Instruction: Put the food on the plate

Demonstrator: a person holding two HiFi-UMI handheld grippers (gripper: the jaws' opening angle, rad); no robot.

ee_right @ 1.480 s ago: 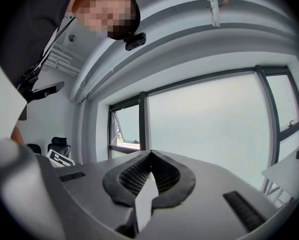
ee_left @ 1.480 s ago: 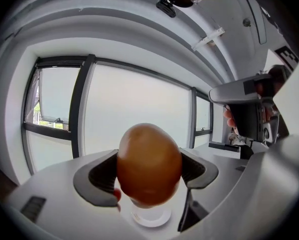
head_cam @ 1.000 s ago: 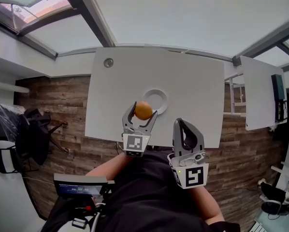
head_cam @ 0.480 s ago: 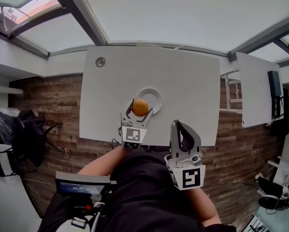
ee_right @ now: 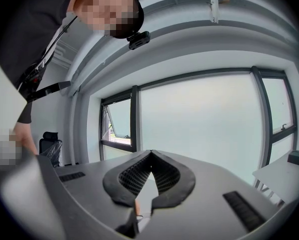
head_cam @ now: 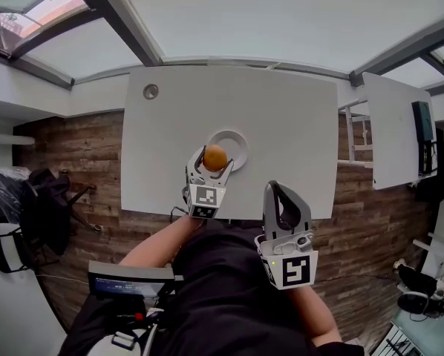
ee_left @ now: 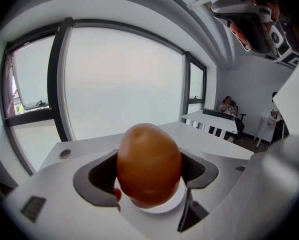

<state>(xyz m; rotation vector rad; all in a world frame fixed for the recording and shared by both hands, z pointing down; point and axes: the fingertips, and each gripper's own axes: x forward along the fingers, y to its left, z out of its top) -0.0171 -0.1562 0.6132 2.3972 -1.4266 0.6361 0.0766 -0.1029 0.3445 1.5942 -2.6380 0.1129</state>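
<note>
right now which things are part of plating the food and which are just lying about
Job: orange food, left tongs gripping it, white plate, table.
Lying about: right tongs (shut, empty), grommet, side table, black chair.

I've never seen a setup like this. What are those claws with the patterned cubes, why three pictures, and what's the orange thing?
No robot here: a person holds a two-jaw gripper in each hand. The wide picture comes from a camera on the person's head, looking down at a white table. The other two come from cameras riding on the grippers, looking along their jaws. On the table sit a white plate and a small round cap. The left gripper grips a rounded orange food item, just over the plate. The right gripper is shut and empty, near the person's body.
</note>
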